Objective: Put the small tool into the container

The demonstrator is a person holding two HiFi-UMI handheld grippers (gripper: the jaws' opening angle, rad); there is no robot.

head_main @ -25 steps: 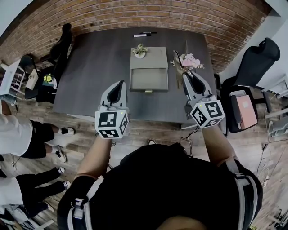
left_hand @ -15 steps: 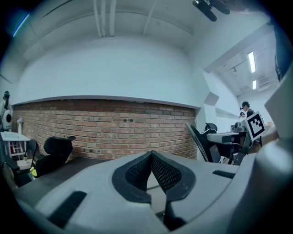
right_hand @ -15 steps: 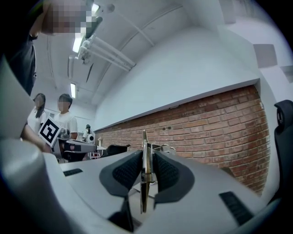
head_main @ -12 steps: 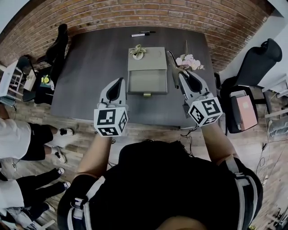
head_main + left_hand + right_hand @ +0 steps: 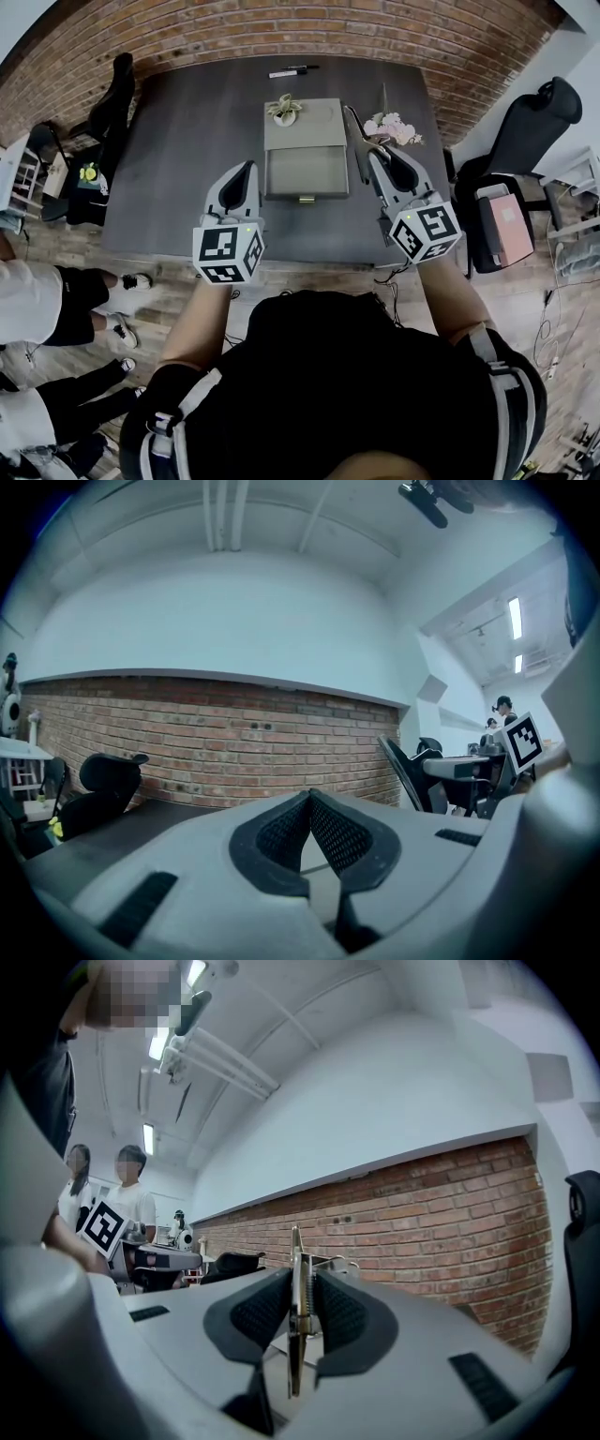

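Note:
A grey container (image 5: 306,120) stands mid-table with its drawer (image 5: 307,172) pulled out toward me. My right gripper (image 5: 376,155) hovers just right of the drawer, shut on a thin metal tool (image 5: 357,133) that sticks out past the jaws over the container's right edge. In the right gripper view the tool (image 5: 295,1326) stands edge-on, pinched between the dark pads (image 5: 259,1312), at my right gripper (image 5: 298,1277). My left gripper (image 5: 249,169) hangs left of the drawer, above the table. In its own view my left gripper (image 5: 309,797) is shut, pads touching, nothing between them.
A small potted plant (image 5: 284,110) sits on the container's top and pink flowers (image 5: 394,127) lie to its right. Pens (image 5: 292,70) lie near the dark table's (image 5: 187,141) far edge by the brick wall. Office chairs (image 5: 530,127) flank the table; people stand at left (image 5: 56,300).
My right gripper has edged left with the tool, bringing the tool's tip closer to the container's right side. The left gripper has hardly moved.

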